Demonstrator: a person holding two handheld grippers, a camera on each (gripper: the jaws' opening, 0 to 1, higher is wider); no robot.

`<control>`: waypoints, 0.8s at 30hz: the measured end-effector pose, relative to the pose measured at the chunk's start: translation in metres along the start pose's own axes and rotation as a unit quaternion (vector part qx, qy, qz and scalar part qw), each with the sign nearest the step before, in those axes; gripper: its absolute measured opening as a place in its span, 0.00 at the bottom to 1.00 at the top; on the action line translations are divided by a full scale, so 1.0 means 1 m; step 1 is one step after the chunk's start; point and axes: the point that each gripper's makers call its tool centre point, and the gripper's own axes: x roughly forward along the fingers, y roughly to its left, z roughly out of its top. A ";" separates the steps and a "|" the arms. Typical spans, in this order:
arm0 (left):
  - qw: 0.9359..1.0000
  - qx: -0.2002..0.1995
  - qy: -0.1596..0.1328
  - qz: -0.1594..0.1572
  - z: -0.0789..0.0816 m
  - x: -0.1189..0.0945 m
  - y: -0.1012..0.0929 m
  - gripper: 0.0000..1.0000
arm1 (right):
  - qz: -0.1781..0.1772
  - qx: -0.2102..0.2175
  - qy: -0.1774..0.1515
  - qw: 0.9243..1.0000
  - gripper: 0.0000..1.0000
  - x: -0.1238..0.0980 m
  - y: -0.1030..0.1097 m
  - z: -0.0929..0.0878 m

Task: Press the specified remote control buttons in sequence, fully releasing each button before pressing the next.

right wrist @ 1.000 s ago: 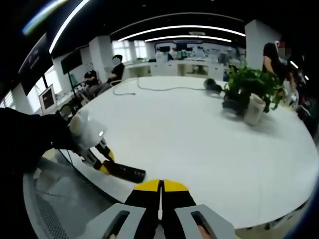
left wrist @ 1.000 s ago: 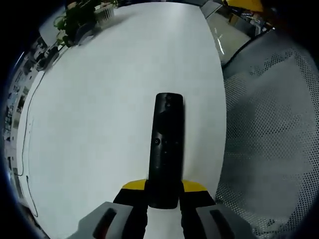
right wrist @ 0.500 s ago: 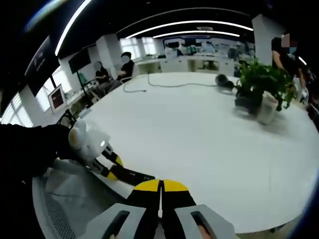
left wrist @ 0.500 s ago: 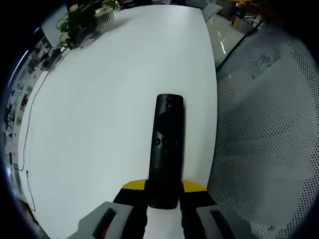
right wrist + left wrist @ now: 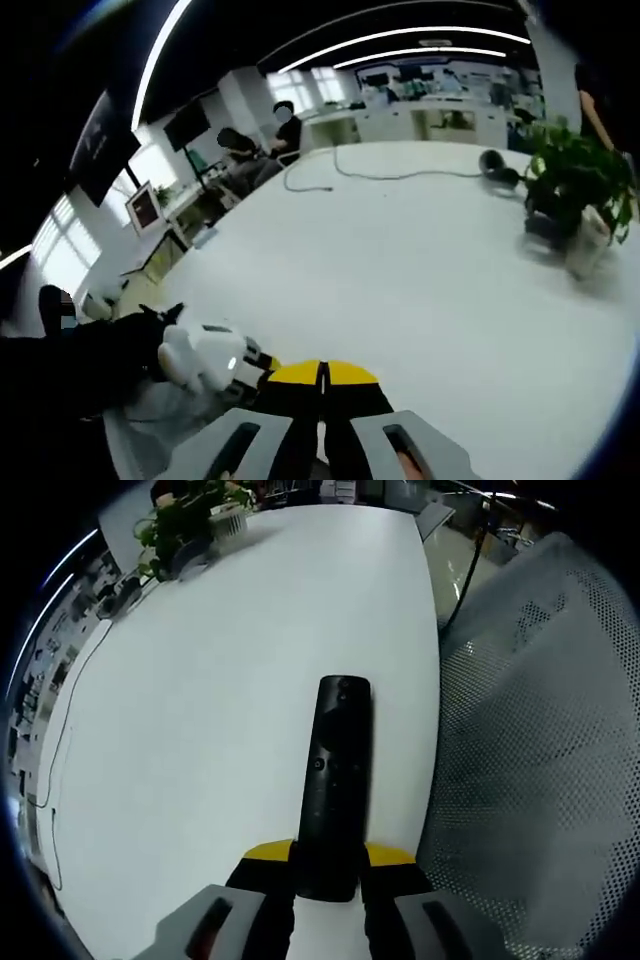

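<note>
Between left tongs (image 5: 328,865), remote (image 5: 335,780) gripped, base hidden; right tongs (image 5: 322,385) closed, empty.

Open passage is afforded across most of the white table (image 5: 200,700). Its far end is obstructed by a potted plant (image 5: 190,520), with a dark object (image 5: 494,163) just beside it in the right gripper view. A cable (image 5: 380,175) is laid across the far surface. The near table edge is flanked by a mesh chair (image 5: 540,740).
</note>
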 end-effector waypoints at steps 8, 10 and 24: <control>1.000 0.005 -0.028 0.000 0.000 -0.001 0.000 0.24 | -0.006 0.042 0.040 0.998 0.00 0.045 -0.013 -0.015; 0.999 0.005 -0.036 0.000 0.000 -0.001 0.000 0.24 | -0.014 0.049 0.062 0.997 0.00 0.058 -0.021 -0.027; 0.998 0.014 -0.067 -0.007 0.002 0.000 0.001 0.25 | -0.007 0.109 0.201 0.974 0.00 0.088 -0.028 -0.108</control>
